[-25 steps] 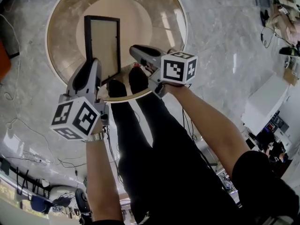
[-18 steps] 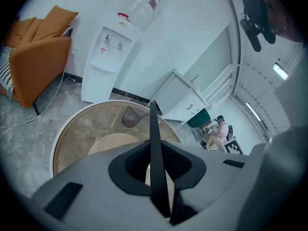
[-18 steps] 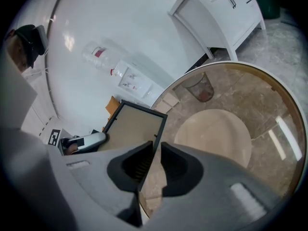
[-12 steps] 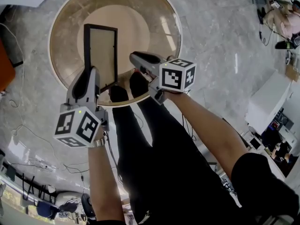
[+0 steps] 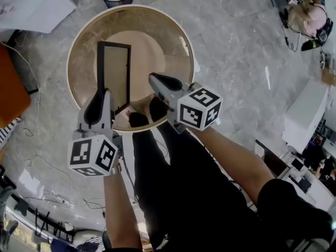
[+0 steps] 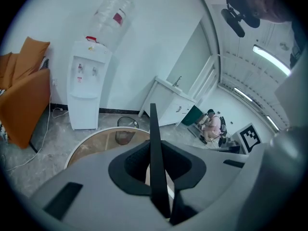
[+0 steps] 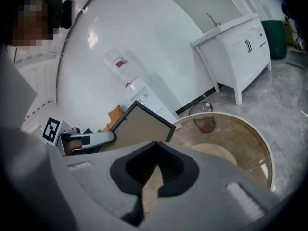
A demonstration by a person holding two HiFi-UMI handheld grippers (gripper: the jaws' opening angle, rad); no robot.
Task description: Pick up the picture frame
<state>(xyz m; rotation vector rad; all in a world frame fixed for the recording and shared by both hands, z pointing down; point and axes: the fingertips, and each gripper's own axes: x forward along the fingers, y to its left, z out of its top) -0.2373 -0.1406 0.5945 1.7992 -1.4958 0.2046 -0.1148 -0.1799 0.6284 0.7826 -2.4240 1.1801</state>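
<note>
Over the left half of the round tan table [image 5: 163, 51], a black picture frame [image 5: 114, 72] with a pale panel hangs tilted, clear of the top. Its near edge is pinched edge-on between the jaws of the left gripper [image 5: 106, 93]. Just beside it, above the table's near edge, the right gripper [image 5: 153, 77] has just snapped its jaws together on nothing.
</note>
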